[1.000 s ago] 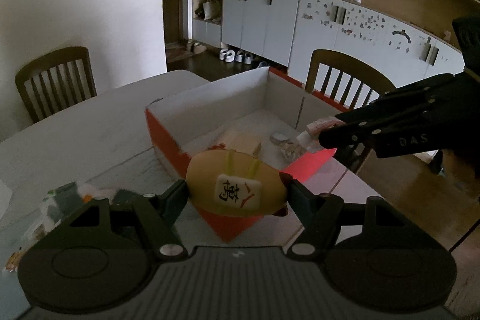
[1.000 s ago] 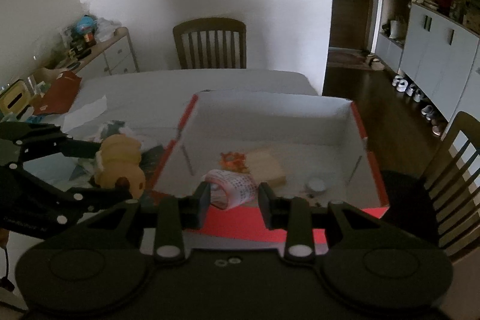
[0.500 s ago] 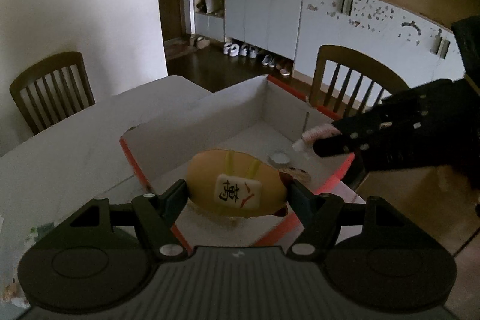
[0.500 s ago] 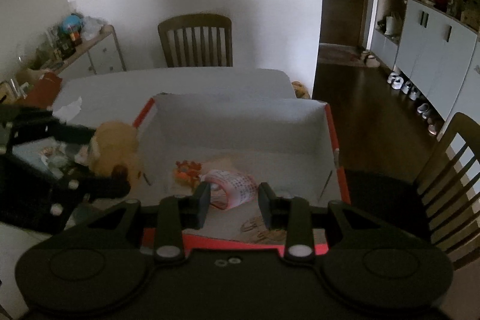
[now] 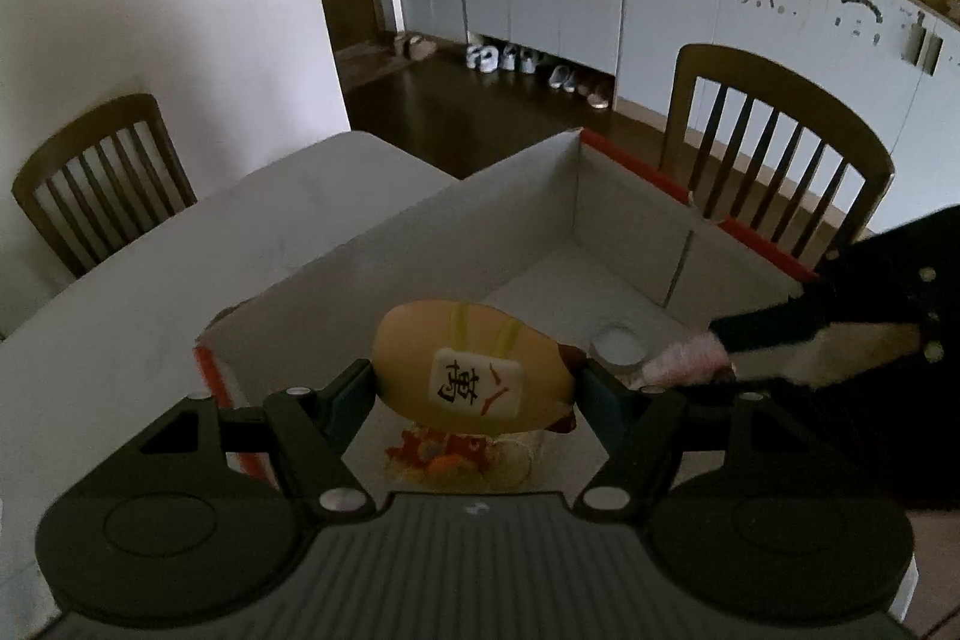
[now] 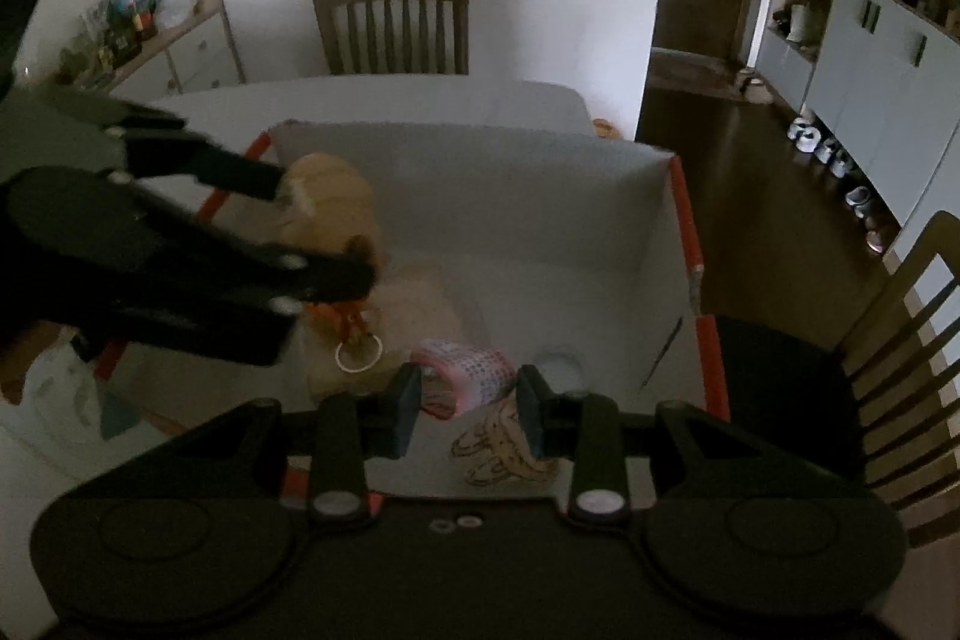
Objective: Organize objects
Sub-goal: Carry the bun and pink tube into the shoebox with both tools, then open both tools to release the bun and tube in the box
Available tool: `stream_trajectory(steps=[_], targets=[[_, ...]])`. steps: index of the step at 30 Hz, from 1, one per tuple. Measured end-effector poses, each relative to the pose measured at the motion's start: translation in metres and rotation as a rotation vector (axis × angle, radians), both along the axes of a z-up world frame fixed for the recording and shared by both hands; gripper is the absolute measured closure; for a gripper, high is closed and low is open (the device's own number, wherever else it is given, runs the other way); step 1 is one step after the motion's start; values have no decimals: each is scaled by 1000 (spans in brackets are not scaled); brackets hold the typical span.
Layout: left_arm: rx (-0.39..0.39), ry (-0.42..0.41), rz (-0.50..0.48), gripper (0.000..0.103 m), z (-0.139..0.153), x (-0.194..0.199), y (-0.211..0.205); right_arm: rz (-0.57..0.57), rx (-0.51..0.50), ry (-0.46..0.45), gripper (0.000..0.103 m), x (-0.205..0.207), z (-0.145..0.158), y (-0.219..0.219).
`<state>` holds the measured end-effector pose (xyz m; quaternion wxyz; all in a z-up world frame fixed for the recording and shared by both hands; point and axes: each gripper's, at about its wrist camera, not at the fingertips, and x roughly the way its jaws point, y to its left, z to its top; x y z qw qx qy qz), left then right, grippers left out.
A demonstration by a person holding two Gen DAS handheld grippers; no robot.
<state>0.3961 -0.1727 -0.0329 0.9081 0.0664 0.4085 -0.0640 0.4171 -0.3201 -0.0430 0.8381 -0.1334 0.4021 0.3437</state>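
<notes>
I have the left gripper (image 5: 474,388) clamped on the tan plush gourd (image 5: 474,370), fingers (image 5: 354,394) pressing both its sides, held above the near left part of the cardboard box (image 5: 528,202). The right gripper (image 6: 468,403) is clamped on the pink printed roll (image 6: 462,376), held over the near middle of the box floor.

Risks, in my judgement:
- The two grippers sit close together over the same box; if either swings sideways while lowering, the tools could knock and jar a load loose.
- Letting the gourd go from here would land it on the orange trinket (image 5: 441,451) and the tan block under it, so it may roll or settle tilted.
- The roll is soft and pinched narrow; it could spring or tumble onto the biscuit packet (image 6: 510,451) lying below it.

Room: the far half of the box floor looks bare, apart from a small round lid (image 6: 558,364) near the right wall. The red-edged walls (image 6: 690,244) stand tall, so I would lift out straight upward. The tabletop (image 5: 150,292) beyond the left wall is open.
</notes>
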Motion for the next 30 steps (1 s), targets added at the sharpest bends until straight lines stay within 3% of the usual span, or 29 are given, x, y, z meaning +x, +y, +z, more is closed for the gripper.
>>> stream_trajectory(steps=[17,30], targets=[[23,191,5,29,-53,60,-15,4,-62,114,70,23,-37,7],[2,214,4,28,-59,67,-10,17,-66,142,69,30,-39,10]])
